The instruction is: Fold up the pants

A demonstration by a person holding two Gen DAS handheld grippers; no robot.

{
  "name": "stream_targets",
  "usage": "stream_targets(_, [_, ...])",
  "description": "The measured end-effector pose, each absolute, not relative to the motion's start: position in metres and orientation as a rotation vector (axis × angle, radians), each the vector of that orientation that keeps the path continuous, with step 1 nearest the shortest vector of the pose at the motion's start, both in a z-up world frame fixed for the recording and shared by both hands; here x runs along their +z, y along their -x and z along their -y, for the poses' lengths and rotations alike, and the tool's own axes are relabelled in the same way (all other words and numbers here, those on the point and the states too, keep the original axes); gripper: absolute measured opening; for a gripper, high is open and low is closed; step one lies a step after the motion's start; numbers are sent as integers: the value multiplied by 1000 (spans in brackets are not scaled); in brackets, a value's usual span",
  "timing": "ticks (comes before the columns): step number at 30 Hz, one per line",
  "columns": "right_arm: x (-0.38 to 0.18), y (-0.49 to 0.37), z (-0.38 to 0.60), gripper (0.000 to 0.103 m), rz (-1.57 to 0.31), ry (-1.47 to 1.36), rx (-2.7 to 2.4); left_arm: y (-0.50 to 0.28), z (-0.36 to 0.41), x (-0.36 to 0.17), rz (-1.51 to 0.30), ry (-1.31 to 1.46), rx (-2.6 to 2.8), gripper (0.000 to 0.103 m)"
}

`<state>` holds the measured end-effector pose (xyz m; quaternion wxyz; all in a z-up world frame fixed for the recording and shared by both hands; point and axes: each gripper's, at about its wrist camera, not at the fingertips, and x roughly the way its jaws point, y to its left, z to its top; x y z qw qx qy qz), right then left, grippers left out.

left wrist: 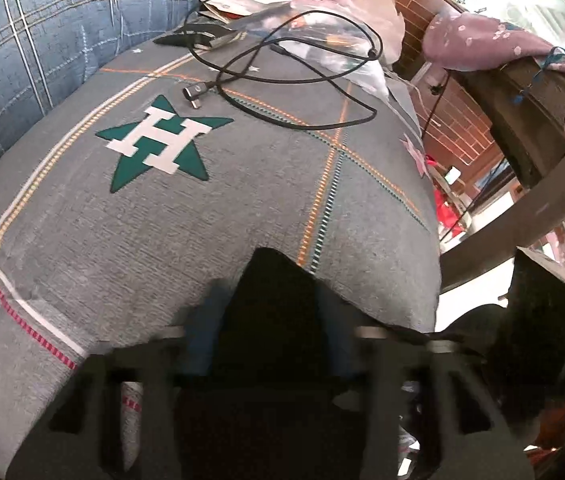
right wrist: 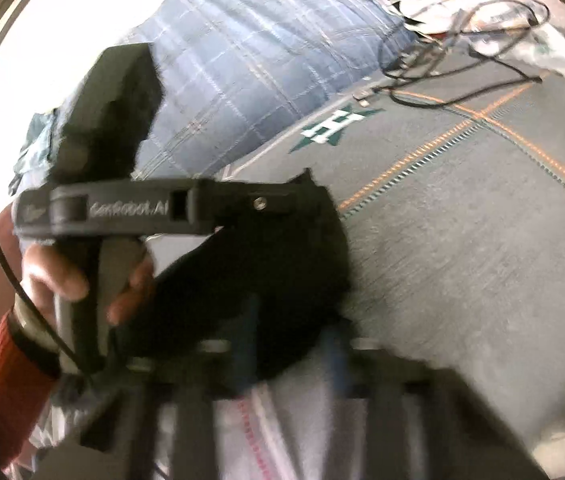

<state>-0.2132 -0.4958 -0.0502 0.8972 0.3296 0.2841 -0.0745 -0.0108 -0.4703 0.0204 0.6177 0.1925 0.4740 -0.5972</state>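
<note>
White "H" on bedsheet [left wrist: 362, 208] star; "GenRobot.AI" on left gripper [right wrist: 282, 200]

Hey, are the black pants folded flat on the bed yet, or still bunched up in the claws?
Bunched. The pants rise as a dark peak between the left claw fingers, above the bed. No flat fold shows.

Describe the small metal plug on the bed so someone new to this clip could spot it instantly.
Start at the grey bedsheet and find its green star with a white H. Just beyond the star's top point lies the small silvery metal plug, ending the looping black cable. It is the only shiny piece there; the cable is matte black.
</note>
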Motion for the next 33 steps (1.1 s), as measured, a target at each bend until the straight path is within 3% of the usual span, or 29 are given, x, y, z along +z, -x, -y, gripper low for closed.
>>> stream_targets(1, [-48, 213, 496, 14, -585, -688, -151, 11, 470, 20, -1094, -435, -1375, 28])
stream_targets(3, [-40, 213, 492, 13, -577, -648, -151, 9, 465, 23, -1097, -418, -1374, 13])
stream_targets(5, [-27, 215, 484, 13, -567, -597, -149, 7, 455, 32, -1082, -385, -1380, 8])
stream_targets(16, [64, 189, 381, 12, -471, -342, 126, -18, 308, 128, -899, -154, -1265, 8])
stream_targets(19, [56, 166, 341, 12, -518, -296, 229, -33, 246, 119, -905, -118, -1119, 14])
stream_targets(21, [40, 151, 313, 12, -576, -273, 298, -45, 201, 104, -931, -88, -981, 26])
stream_targets(23, [15, 131, 286, 13, -663, -252, 362, -54, 168, 88, -966, -49, -881, 29])
stream_targets(25, [-8, 114, 266, 20, -751, -237, 381, -57, 138, 74, -1001, 12, -822, 30])
stream_targets(28, [-14, 110, 259, 26, -810, -255, 417, -50, 113, 69, -997, 45, -758, 44])
stream_targets(31, [17, 134, 287, 44, -727, -321, 484, -39, 110, 74, -962, 49, -750, 50])
stream_targets(32, [25, 141, 294, 55, -706, -322, 470, -34, 115, 76, -952, 44, -756, 52])
stream_targets(33, [33, 148, 306, 56, -686, -318, 436, -27, 120, 77, -940, 36, -765, 54])
